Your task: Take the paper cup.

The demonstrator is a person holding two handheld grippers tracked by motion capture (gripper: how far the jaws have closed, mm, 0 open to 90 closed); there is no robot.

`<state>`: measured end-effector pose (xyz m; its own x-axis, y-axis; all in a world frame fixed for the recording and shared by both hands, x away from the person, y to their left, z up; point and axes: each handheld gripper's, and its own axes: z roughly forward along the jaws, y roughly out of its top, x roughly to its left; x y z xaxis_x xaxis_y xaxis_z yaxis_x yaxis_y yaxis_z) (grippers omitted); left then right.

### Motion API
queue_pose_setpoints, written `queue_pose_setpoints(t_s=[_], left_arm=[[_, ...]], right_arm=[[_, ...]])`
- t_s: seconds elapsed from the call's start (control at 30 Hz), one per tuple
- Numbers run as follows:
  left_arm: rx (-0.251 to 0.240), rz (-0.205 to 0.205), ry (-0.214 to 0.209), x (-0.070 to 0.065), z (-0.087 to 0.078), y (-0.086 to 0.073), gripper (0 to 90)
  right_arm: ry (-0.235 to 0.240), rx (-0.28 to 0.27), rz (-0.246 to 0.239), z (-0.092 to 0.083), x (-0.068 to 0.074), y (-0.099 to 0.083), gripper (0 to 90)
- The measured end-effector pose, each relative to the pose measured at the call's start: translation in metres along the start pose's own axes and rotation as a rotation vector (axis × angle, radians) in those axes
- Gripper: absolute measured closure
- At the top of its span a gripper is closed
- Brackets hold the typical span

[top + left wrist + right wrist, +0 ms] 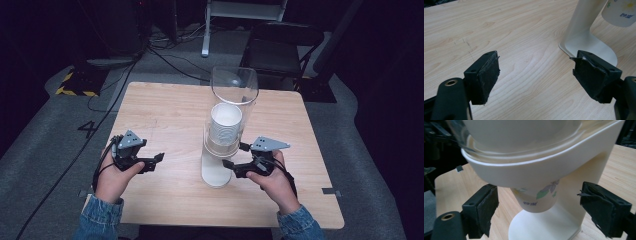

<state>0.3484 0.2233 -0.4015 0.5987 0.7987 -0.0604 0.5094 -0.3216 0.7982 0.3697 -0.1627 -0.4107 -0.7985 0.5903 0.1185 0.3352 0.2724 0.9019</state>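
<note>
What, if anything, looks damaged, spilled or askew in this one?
Only small wear: the black pads on the left gripper and right gripper have frayed, ragged edges. The cup dispenser stands upright on the table, with a paper cup poking out below. Nothing spilled.

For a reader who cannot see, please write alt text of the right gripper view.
A paper cup with a flower print hangs from the bottom of a white cup dispenser, directly ahead of the open right gripper. Its two black jaws stand wide apart, one on each side of the cup, touching nothing. A light wooden table lies below.
</note>
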Motion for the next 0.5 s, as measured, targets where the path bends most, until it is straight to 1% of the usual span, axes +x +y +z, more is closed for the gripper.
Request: queue_pose_setpoints(t_s=[0.13, 0.17, 0.33, 0.37, 0.4, 0.43, 0.5], left_arm=[[0.007, -0.003, -0.001, -0.001, 0.000, -0.002, 20.9], [0.009, -0.010, -0.002, -0.002, 0.000, -0.003, 20.8], [0.014, -0.012, -0.005, -0.001, 0.001, -0.005, 20.9], [0.016, -0.014, -0.004, -0.002, 0.001, -0.005, 20.9], [0.017, -0.006, -0.004, -0.001, 0.001, -0.005, 20.8], [0.017, -0.006, -0.004, -0.001, 0.001, -0.005, 20.8], [0.019, -0.009, -0.004, -0.002, 0.002, -0.006, 20.8]], right_arm=[[0.014, -0.009, 0.013, 0.011, 0.003, -0.002, 16.1], [0.016, -0.009, 0.015, 0.014, 0.003, -0.003, 16.1], [0.008, -0.025, 0.011, 0.025, 0.006, -0.006, 16.4], [0.005, -0.035, 0.009, 0.027, 0.007, -0.006, 16.5], [0.005, -0.047, 0.008, 0.029, 0.007, -0.007, 16.5], [0.005, -0.047, 0.008, 0.029, 0.007, -0.007, 16.5], [-0.003, -0.068, 0.006, 0.032, 0.008, -0.008, 17.5]])
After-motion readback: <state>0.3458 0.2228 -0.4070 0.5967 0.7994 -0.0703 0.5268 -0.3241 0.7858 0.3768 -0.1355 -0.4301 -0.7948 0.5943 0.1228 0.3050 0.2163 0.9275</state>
